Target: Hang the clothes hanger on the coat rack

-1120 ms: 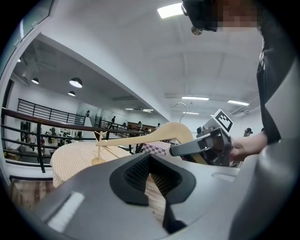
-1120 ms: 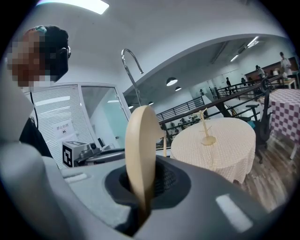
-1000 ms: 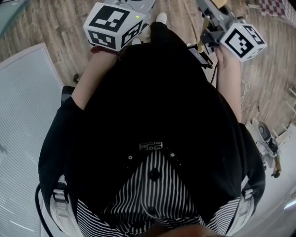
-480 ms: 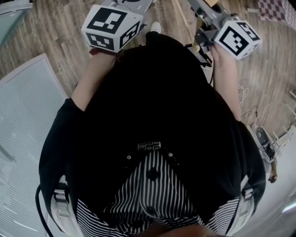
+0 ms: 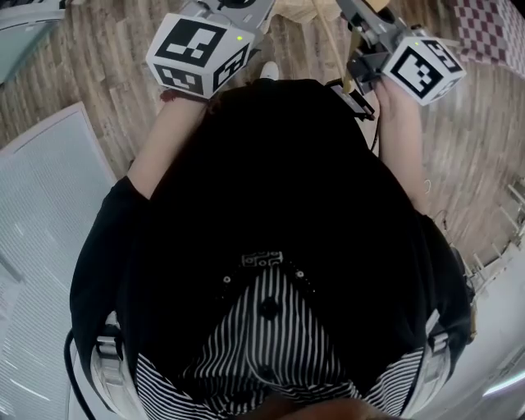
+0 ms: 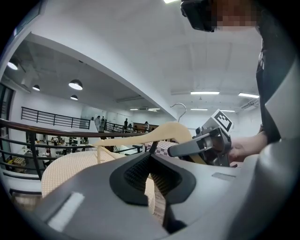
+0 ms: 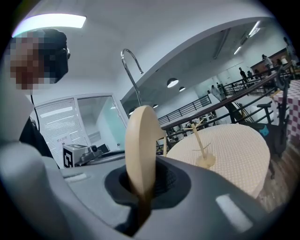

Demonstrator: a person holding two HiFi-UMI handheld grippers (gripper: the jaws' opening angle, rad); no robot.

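Note:
A pale wooden clothes hanger [image 6: 165, 132] with a metal hook [image 7: 130, 70] is carried between both grippers. My left gripper [image 6: 152, 149] is shut on the lower edge of one arm. My right gripper [image 7: 140, 183] is shut on the other arm [image 7: 140, 145], seen end-on. From the left gripper view the right gripper [image 6: 206, 146] shows at the hanger's far end. A small wooden coat rack [image 7: 202, 149] stands on a round cream table [image 7: 234, 154] ahead, apart from the hanger. In the head view only the marker cubes show, left [image 5: 199, 51] and right [image 5: 424, 70].
The person's dark top fills most of the head view. A white slatted panel [image 5: 45, 246] lies at the left on the wooden floor [image 5: 107, 66]. A checkered cloth [image 5: 492, 25] is at the top right. Black railings [image 6: 51, 140] run behind the table.
The floor and the white panel have slid past under the person, and the checkered cloth has come nearer. Both grippers keep their places in front of the body, still shut.

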